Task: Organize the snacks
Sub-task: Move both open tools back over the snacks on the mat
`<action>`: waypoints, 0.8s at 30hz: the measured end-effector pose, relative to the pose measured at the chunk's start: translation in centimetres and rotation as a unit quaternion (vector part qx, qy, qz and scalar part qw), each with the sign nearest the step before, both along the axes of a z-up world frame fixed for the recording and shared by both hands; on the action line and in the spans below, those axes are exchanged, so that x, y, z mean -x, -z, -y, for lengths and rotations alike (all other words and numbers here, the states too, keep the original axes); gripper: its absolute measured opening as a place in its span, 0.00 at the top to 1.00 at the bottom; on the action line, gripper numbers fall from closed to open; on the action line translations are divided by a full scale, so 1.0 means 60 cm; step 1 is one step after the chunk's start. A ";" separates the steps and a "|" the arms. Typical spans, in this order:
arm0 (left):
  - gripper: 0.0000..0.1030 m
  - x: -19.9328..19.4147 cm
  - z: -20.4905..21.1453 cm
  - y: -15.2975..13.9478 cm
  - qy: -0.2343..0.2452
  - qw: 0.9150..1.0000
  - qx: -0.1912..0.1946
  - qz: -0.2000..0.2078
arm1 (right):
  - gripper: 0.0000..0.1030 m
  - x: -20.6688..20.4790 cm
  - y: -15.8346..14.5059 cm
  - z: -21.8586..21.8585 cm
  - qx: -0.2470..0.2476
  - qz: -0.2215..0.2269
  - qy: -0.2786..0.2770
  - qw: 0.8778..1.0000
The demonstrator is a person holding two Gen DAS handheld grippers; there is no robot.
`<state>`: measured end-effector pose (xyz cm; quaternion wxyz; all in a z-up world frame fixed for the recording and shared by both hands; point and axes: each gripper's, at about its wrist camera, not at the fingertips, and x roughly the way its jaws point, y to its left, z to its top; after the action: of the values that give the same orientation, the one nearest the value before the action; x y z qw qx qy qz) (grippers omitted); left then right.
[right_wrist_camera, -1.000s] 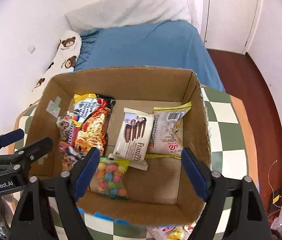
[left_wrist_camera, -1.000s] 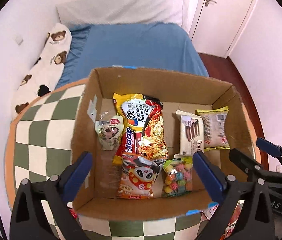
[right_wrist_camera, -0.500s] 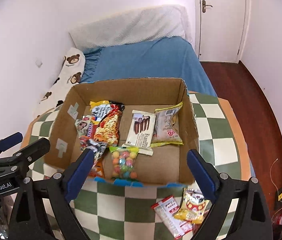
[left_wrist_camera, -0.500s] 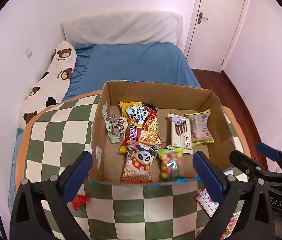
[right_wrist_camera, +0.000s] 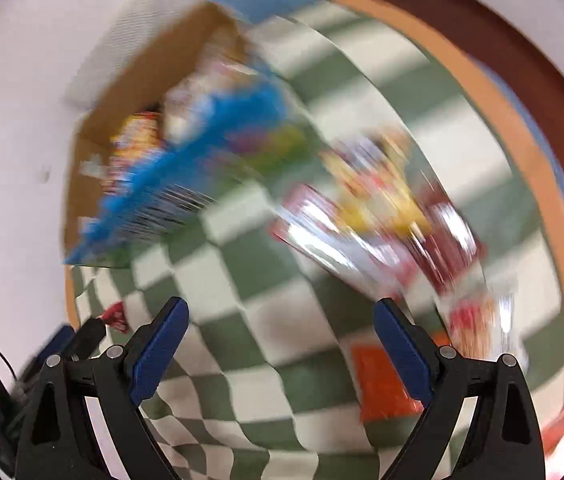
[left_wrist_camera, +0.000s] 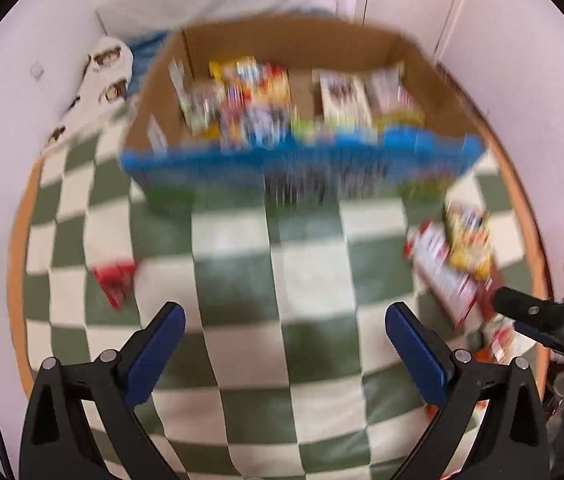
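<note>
Checkered green-and-white cloth covers the round table, all motion-blurred. At its far side stands the cardboard box of snacks; loose snack packets lie on the cloth's right, a red packet on its left. Both the left gripper and the right gripper hang spread wide, empty, touching nothing.

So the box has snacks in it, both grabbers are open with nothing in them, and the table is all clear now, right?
Not quite. The checkered table isn't clear: a red packet lies on one side and a pile of snack packets on the other, as the left wrist view shows. The rest holds: the box has snacks, and the left gripper and right gripper are open and empty.
</note>
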<state>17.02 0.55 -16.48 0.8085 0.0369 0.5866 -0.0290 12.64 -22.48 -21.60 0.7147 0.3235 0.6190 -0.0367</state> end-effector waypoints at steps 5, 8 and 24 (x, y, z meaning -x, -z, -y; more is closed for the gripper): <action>0.00 0.037 0.010 0.075 0.003 0.999 -0.010 -0.053 | 0.07 0.096 0.080 0.035 -0.056 -0.070 0.073 0.993; 0.00 0.051 0.007 0.099 -0.001 0.997 -0.013 -0.071 | 0.07 0.136 0.112 0.040 -0.090 -0.097 0.107 0.985; 0.00 0.065 -0.103 0.108 -0.099 0.991 0.016 -0.085 | 0.06 0.130 0.138 0.010 -0.121 -0.133 0.130 0.975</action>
<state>13.13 6.74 -22.94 0.7551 -0.0368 0.6533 0.0394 4.81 -23.08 -29.86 0.5705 0.4776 0.6609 -0.0974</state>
